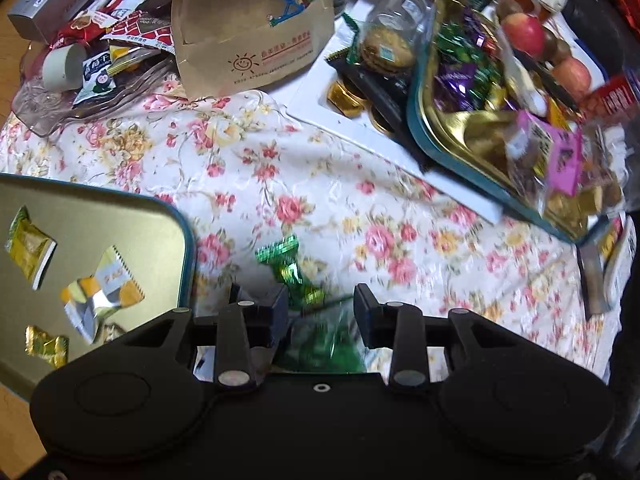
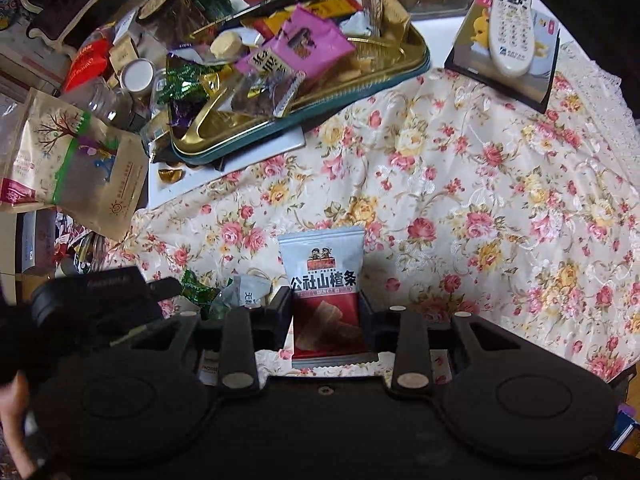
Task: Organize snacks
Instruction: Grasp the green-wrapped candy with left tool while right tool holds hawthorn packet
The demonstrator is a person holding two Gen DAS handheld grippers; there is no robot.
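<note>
Right gripper (image 2: 326, 308): fingers clenched on one red-and-white snack packet (image 2: 325, 280), held upright above the floral tablecloth (image 2: 480, 200). Left gripper (image 1: 320, 308): fingers spread apart, one green candy (image 1: 290, 268) between them, blurred; cannot tell if it touches the pads. Lid tray (image 1: 186, 240) at left in the left wrist view holds four wrapped candies. Full gold tray (image 2: 360, 80) sits behind, piled with snacks. One remote (image 2: 510, 24) lies on one box at the far right. One brown paper bag (image 1: 248, 28).

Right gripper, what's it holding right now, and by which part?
The right gripper holds a blue-and-red snack packet, pinched across its lower red half, its blue top sticking out past the fingertips.
</note>
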